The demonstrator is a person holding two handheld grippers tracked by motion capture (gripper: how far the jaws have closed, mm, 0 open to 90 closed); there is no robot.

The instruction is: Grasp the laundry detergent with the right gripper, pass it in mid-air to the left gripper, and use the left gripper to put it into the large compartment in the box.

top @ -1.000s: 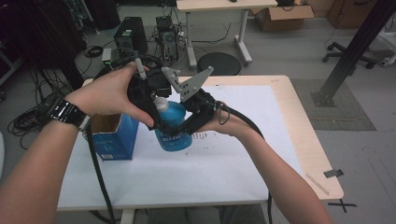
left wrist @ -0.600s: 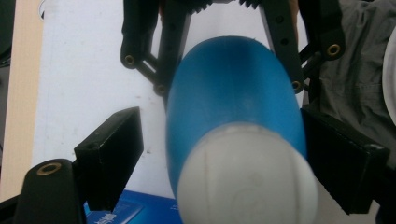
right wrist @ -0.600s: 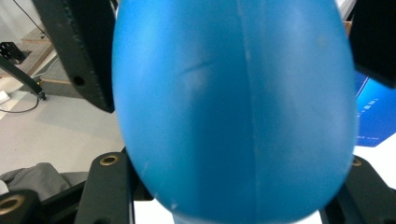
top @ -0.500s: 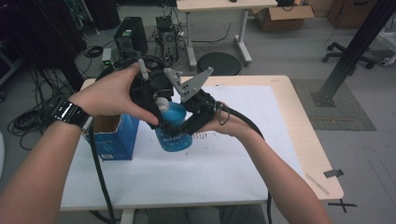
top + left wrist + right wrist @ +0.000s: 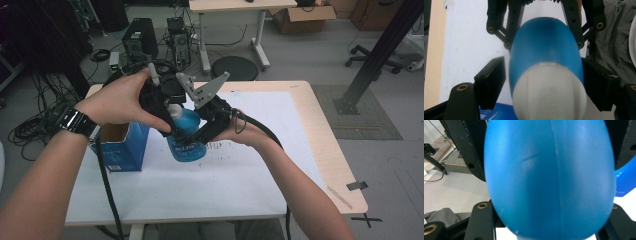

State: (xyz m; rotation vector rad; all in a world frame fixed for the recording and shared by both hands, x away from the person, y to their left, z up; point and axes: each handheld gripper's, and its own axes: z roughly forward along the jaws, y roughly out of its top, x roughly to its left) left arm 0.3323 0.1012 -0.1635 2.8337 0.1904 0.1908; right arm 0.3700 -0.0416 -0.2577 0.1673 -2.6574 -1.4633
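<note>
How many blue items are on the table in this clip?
2. A blue bottle with a white cap at the table's middle, between both tools, and an open blue box just left of it. The hands may hide something smaller.

A blue bottle [image 5: 186,135] with a white cap [image 5: 549,92] was seen between black grippers. A blue box [image 5: 121,147], a white sheet [image 5: 250,175] and a pale wooden table [image 5: 325,150] were seen.

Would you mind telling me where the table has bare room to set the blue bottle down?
The white sheet lies bare right of the bottle to the wooden edge, and along the near edge. It is crowded at the left, where the blue box stands beside both grippers.
</note>
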